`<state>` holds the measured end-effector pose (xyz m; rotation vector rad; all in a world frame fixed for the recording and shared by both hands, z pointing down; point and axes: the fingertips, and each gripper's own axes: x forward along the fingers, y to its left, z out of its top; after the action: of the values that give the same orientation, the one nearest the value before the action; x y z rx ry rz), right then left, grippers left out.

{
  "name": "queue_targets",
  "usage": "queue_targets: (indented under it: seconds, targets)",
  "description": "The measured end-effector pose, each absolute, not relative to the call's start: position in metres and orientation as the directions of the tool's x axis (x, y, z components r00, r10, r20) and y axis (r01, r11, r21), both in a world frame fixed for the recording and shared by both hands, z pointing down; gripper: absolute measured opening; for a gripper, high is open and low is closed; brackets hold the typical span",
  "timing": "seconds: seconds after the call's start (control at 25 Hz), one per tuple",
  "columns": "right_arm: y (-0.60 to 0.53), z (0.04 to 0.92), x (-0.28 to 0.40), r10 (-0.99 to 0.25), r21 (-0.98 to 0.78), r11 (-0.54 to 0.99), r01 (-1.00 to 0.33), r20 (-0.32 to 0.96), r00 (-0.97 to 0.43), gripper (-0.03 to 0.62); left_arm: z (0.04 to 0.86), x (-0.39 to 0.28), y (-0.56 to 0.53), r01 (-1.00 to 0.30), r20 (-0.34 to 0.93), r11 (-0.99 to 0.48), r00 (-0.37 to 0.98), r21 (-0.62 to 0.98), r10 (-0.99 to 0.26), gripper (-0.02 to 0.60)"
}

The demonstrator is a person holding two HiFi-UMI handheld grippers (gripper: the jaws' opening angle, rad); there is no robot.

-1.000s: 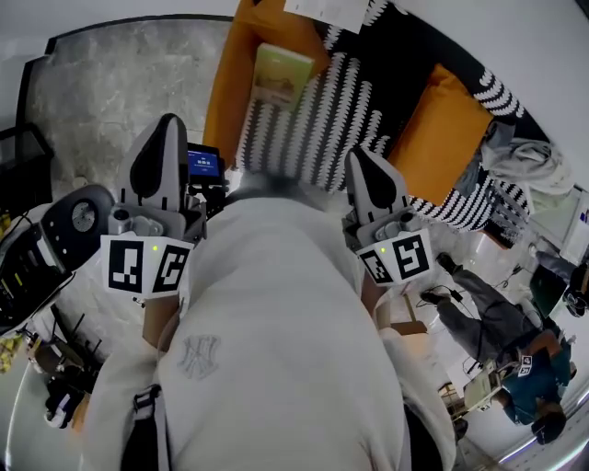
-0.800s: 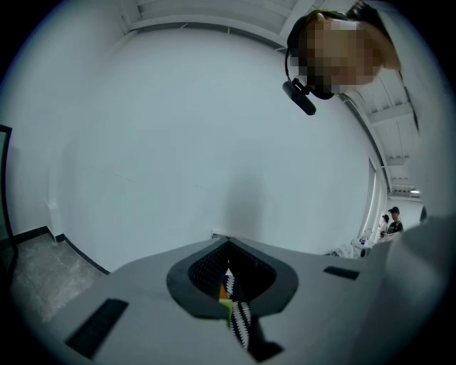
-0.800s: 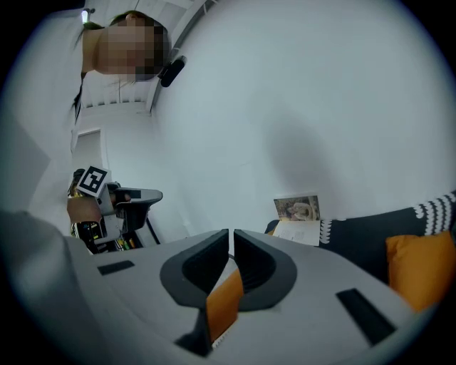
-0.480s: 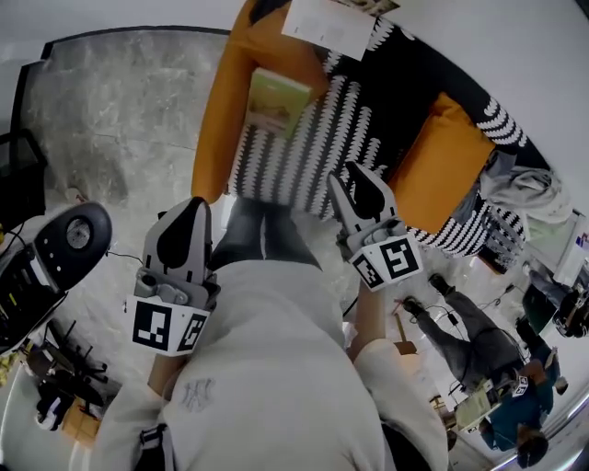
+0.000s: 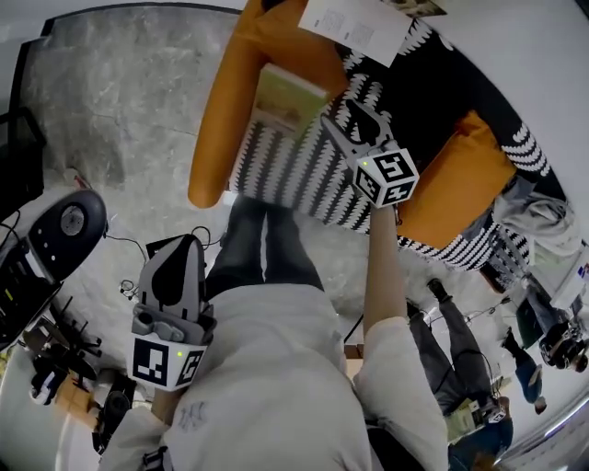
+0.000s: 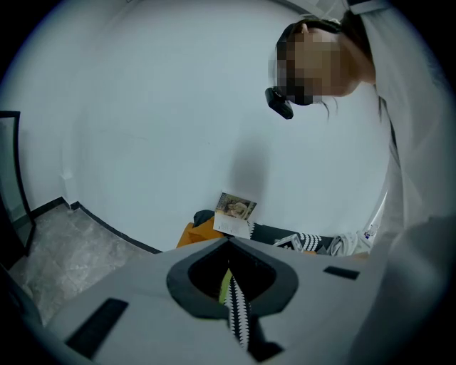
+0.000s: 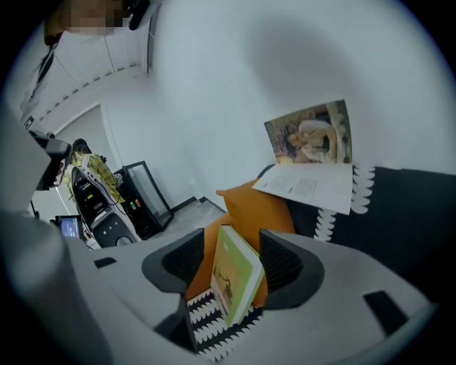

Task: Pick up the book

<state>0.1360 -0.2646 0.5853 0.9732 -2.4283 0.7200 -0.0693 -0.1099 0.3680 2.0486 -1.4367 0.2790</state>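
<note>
A thin green book stands tilted on the black-and-white patterned sofa, leaning on its orange armrest. My right gripper reaches out over the seat just right of the book. Its jaws have just been opening and stand open. In the right gripper view the book shows ahead between the two pads of that gripper, with neither pad touching it. My left gripper hangs low over the floor, shut and empty, its tips meeting.
An open magazine leans on the sofa back against the white wall. An orange cushion lies further right. A black round-topped machine stands on the grey stone floor at left. People stand at lower right.
My right gripper has swung out from my chest to the sofa beside the book, its jaws going from shut to wide. The left gripper has sunk toward the lower left.
</note>
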Motion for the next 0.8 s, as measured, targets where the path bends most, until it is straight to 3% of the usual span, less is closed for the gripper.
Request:
queue_targets:
  seconds: [0.4,0.8]
  targets:
    - [-0.279,0.698,0.136,-0.329,-0.395,0.626,-0.672,0.648,-0.687,0.244,0.388,-0.051,-0.126,-0.899,0.536,-0.153,0.373,0.410,-0.757,0.009]
    - [-0.280,0.721,0.099,-0.248,-0.421,0.697,-0.580,0.617,-0.747,0.244,0.400,-0.052,-0.132,-0.913,0.571,-0.116,0.340,0.392,-0.748,0.009]
